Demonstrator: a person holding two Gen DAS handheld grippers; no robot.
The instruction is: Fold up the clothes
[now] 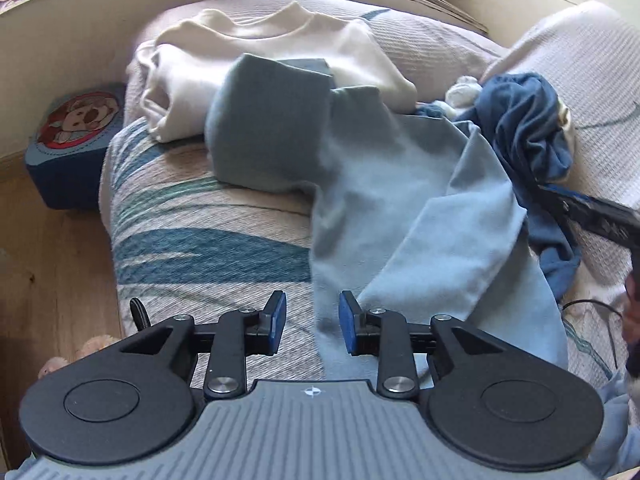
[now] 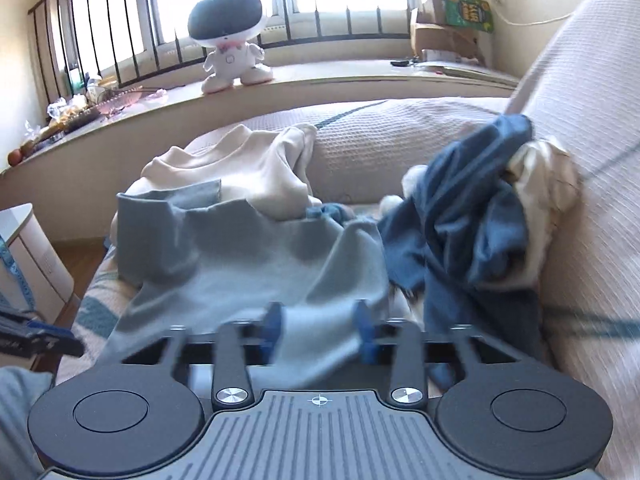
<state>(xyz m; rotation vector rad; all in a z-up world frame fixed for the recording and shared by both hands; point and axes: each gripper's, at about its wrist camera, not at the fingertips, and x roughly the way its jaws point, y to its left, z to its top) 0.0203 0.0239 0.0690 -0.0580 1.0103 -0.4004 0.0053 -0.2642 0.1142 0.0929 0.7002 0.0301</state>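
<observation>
A light blue shirt (image 1: pixel 400 184) lies spread out on the sofa (image 1: pixel 192 216), in the middle of the left wrist picture. One part of it is folded over at the upper left, and it rests partly on a cream shirt (image 1: pixel 280 52) that sits at the top of that picture. To the right of the blue shirt is a bunched-up dark blue garment (image 1: pixel 528 128), touching the blue shirt's edge, with some small white pieces of cloth (image 1: pixel 464 90) just behind it.

The left gripper (image 1: pixel 312 322) is at the bottom of its picture. Its jaws stand a little way apart, not wide. Nothing is squeezed between them; the sofa cover and the edge of the light blue shirt show in the gap below.

The right gripper (image 2: pixel 320 334) is at the bottom of its own picture and looks blurry. Its jaws are a small way apart, and the light blue shirt lies between the blue pads (image 2: pixel 366 340). I cannot tell if the pads are pressing on the cloth.

At the top of the right wrist picture, a white toy robot (image 2: pixel 232 40) with a dark head stands on the window ledge (image 2: pixel 320 80). A blue box with a cartoon picture (image 1: pixel 76 140) sits on the wooden floor at the left of the left wrist picture.
</observation>
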